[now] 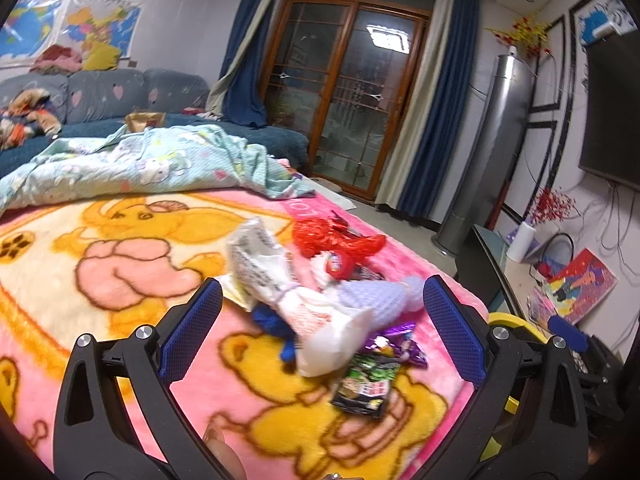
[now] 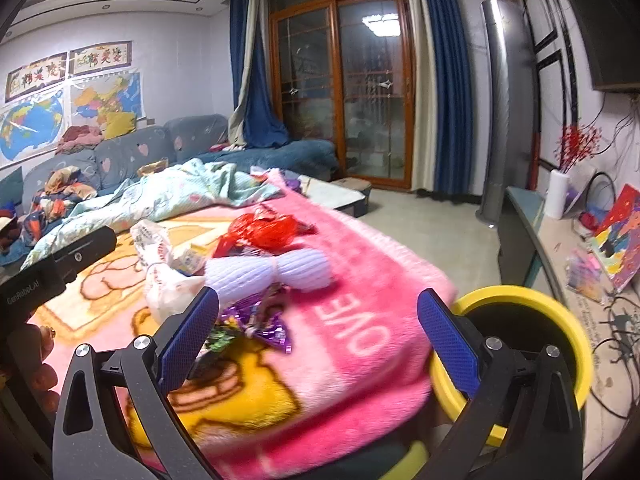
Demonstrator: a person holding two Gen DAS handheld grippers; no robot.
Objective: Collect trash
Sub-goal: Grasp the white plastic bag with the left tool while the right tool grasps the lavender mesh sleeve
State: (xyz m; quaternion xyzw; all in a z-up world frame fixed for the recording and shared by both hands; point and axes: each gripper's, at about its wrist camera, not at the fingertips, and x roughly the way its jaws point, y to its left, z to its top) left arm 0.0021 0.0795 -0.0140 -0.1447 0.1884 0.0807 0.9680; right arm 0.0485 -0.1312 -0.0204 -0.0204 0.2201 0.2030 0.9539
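Note:
A pile of trash lies on the pink cartoon blanket (image 1: 100, 264): a white plastic bag (image 1: 320, 328), a red bag (image 1: 332, 236), a lilac foam net (image 1: 384, 296), a purple wrapper (image 1: 400, 346) and a dark snack packet (image 1: 366, 388). My left gripper (image 1: 320, 320) is open and empty, hovering just above the white bag. My right gripper (image 2: 316, 336) is open and empty over the blanket's edge, with the purple wrapper (image 2: 260, 324) by its left finger. A yellow-rimmed bin (image 2: 552, 312) stands beside the bed, behind its right finger.
A crumpled pale-blue quilt (image 1: 140, 164) lies further up the bed, a blue sofa (image 1: 108, 96) behind it. A low cabinet (image 2: 560, 248) with clutter and cables runs along the right wall. Bare floor (image 2: 432, 232) lies between bed and cabinet.

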